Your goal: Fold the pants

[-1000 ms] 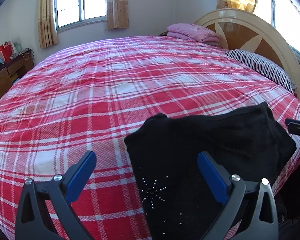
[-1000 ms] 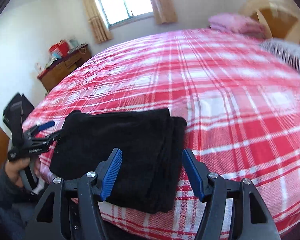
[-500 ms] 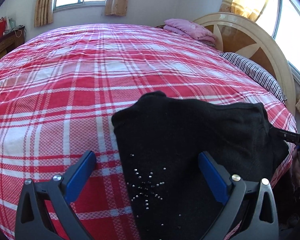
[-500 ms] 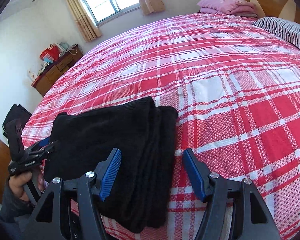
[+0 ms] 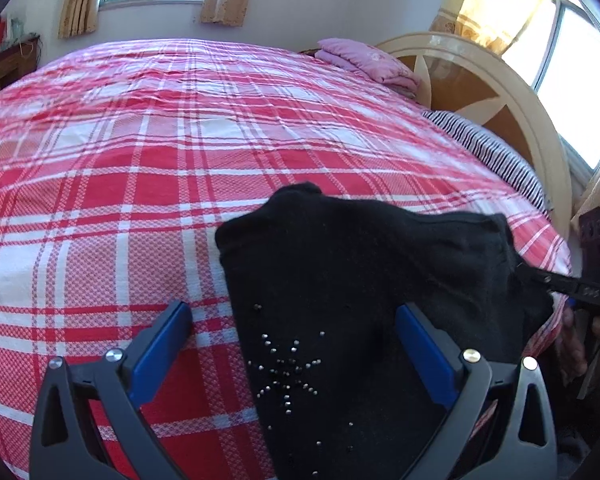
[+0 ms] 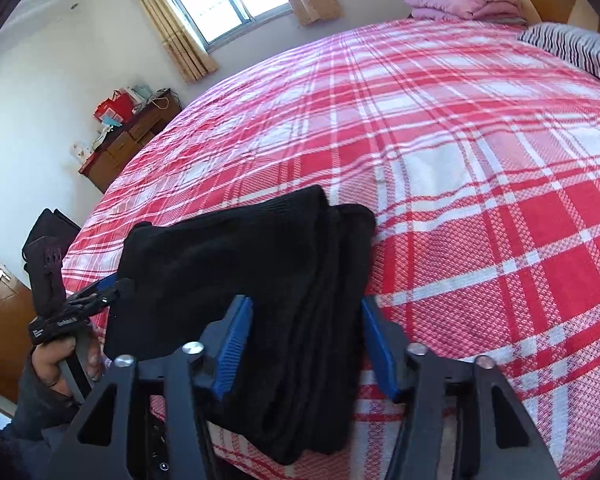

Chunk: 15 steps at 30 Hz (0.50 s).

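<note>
The black pants (image 6: 252,276), folded into a thick stack, lie on the near edge of the bed (image 6: 460,152), which carries a red-and-white checked cover. A star of small studs (image 5: 288,368) shows on the pants' top layer at my left end.

My left gripper (image 5: 296,344) hovers over that end with its jaws wide; the left blue pad (image 5: 160,348) stands over the cover and the right blue pad (image 5: 424,356) over the cloth, neither pressing on it. In the right wrist view this gripper appears at the stack's far corner, in my hand (image 6: 64,360).

My right gripper (image 6: 304,344) straddles the layered edge of the stack; its jaws are closing, with the folded layers between the two blue pads. Whether the pads already press on the cloth I cannot tell.

Beyond the pants: a folded pink blanket (image 6: 460,2) and a striped pillow (image 6: 572,48) by the headboard (image 5: 480,80), and a wooden dresser (image 6: 128,144) against the wall.
</note>
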Available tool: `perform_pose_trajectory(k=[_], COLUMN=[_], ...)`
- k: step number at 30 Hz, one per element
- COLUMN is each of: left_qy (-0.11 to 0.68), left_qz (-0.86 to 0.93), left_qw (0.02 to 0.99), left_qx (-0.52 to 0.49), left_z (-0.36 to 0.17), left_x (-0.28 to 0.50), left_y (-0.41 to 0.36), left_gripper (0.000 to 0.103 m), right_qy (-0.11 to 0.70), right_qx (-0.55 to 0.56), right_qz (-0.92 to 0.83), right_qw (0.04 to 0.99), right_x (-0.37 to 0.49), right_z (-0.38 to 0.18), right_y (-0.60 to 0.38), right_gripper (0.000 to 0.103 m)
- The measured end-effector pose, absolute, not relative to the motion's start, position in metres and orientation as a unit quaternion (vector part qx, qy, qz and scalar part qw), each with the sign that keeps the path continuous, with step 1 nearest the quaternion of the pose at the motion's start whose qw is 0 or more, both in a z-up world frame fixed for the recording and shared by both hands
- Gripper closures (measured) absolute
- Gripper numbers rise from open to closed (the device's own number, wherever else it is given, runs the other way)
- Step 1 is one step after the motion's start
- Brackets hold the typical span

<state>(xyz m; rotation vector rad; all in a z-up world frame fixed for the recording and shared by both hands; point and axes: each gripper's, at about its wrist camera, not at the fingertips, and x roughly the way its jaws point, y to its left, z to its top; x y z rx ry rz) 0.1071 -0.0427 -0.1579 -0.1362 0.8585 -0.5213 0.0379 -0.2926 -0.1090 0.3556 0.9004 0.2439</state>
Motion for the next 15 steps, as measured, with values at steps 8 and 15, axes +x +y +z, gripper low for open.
perform_pose_trajectory(k=[8, 15], left_qy=[0.421, 0.431], left_qz=[-0.258, -0.270], left_qw=[0.866, 0.854], left_qx=[-0.080, -0.108], left_z=[-0.157, -0.157], left_x=[0.106, 0.106], left_y=[-0.040, -0.036], left_gripper=[0.033, 0.086], right_qy=[0.427, 0.412], right_qx=[0.177, 0.174], right_qz=[0.123, 0.140], right_qw=[0.879, 0.883], right_x=[0.035, 0.030], right_z=[-0.112, -0.104], right_y=[-0.293, -0.288], right_gripper=[0.062, 0.073])
